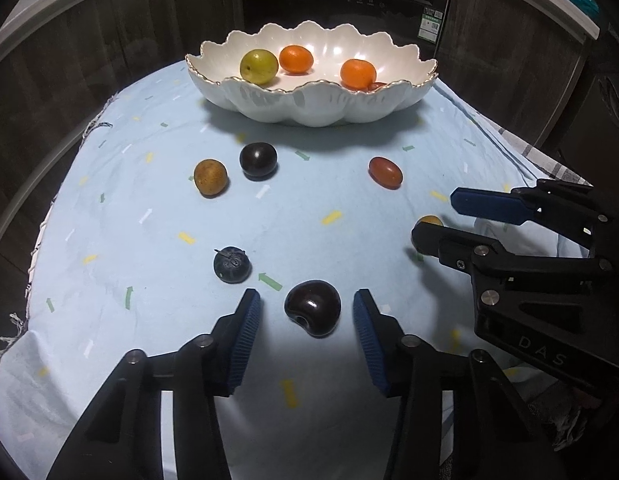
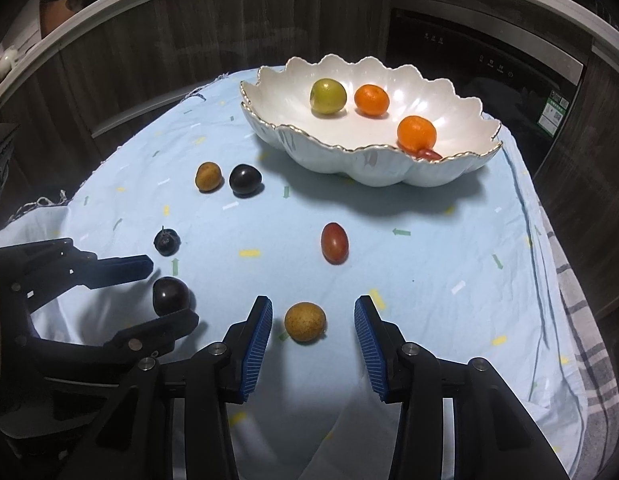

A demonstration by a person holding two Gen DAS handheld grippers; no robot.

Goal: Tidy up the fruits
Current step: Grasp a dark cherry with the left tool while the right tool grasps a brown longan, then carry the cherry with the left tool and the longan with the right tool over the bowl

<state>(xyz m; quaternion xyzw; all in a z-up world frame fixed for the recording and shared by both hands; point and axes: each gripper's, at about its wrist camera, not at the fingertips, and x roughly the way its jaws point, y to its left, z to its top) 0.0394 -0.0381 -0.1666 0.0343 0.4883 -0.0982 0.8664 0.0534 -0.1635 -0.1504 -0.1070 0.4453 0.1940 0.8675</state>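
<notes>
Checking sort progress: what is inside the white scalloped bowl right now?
The bowl holds a green-yellow fruit, two oranges and a small red fruit, mostly hidden by the near rim and the nearer orange.

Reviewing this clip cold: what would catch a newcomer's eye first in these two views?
The scalloped white bowl at the far side of the blue cloth, holding two oranges and a green fruit. Nearer, each gripper straddles a loose fruit with gaps at both pads: the left gripper around a dark plum, the right gripper around a tan fruit. More fruits lie scattered between.
</notes>
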